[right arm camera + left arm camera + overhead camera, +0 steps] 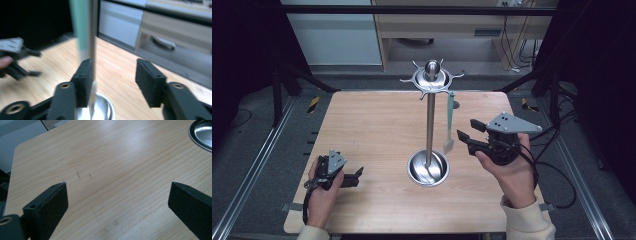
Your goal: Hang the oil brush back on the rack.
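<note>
Right gripper (463,131): jaws apart, nothing clamped between them; raised off the bench (362,130), pointing toward the stand's pole (430,125). Held in right hand (507,170), cream sleeve (527,222) at the wrist

Green-handled utensil (450,117): hanging from a hook of the stand's top ring (430,77), straight down, pale lower end just left of the right gripper tips. In right gripper view: green handle (81,25) and pole side by side, blurred, rising just beside the inner face of the left-hand jaw; contact with pad not determinable from blur; pale end low beside that jaw, above the round steel base (100,108)

Left gripper (357,176): jaws wide apart, empty. Resting low near bench's near-left corner, well apart from stand, held in left hand (323,192). In left gripper view: bare wood between the two jaws, edge of steel base (201,135) at upper right

Stand base (428,168): shiny dish at bench centre, between the two grippers; pole upright from its middle, ball knob (432,66) on top
</note>
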{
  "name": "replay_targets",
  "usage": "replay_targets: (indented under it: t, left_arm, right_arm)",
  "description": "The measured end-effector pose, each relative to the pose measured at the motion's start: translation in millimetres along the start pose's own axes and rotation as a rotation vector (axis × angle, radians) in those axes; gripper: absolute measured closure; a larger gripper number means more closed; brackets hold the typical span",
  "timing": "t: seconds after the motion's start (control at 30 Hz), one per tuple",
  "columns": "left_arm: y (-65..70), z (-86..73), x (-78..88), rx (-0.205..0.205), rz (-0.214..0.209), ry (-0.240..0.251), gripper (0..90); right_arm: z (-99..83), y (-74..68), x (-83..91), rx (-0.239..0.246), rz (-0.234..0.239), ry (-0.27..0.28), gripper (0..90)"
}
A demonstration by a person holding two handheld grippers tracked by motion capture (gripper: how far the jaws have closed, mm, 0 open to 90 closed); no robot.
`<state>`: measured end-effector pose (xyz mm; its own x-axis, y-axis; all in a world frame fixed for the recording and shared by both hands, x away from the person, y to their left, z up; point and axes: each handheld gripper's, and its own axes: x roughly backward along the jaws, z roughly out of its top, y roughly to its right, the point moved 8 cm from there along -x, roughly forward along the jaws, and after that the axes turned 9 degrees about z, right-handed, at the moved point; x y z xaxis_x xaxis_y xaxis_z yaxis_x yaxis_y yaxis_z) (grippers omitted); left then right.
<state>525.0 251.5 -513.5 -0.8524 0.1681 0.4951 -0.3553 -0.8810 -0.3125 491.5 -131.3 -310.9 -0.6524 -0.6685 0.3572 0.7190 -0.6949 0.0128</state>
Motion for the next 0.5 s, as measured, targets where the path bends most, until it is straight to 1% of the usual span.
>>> replay_targets:
  t: [0.07,0.1,0.17,0.23,0.3,0.4,0.43,0.47,0.5]
  left_arm:
    - [0.0,-0.2,-0.1,0.0,-0.001,-0.001,2.4]
    - [0.1,-0.3,-0.2,0.0,-0.002,-0.002,2.4]
    - [0.0,-0.2,-0.2,0.0,-0.002,-0.001,2.4]
    - [0.3,-0.3,-0.3,-0.001,-0.001,-0.002,2.4]
    - [0.5,-0.2,-0.1,-0.002,-0.003,-0.003,2.4]
    - [1.1,-0.2,-0.3,-0.003,-0.006,-0.004,2.4]
    - [1.1,-0.2,-0.3,-0.003,-0.006,-0.004,2.4]
    - [1.2,-0.3,-0.3,-0.003,-0.007,-0.004,2.4]
    - [1.3,-0.4,-0.4,-0.003,-0.008,-0.004,2.4]
  right_arm:
    - [-4.2,6.6,-0.4,-0.008,-0.026,-0.015,42.9]
    - [-6.1,8.9,-0.5,-0.017,-0.025,-0.023,40.8]
    - [-8.7,13.0,-0.7,-0.02,-0.023,-0.031,37.1]
    - [-11.2,17.3,-0.7,-0.018,-0.033,-0.044,33.6]
    - [-13.8,22.8,-0.4,-0.03,-0.062,-0.056,27.7]
    - [-16.9,32.3,0.5,-0.032,-0.105,-0.066,22.0]
    - [-18.7,40.1,2.4,-0.025,-0.144,-0.066,18.4]
    - [-18.7,40.1,2.4,-0.025,-0.144,-0.066,18.4]
    - [-19.8,44.6,3.3,-0.026,-0.164,-0.065,16.4]
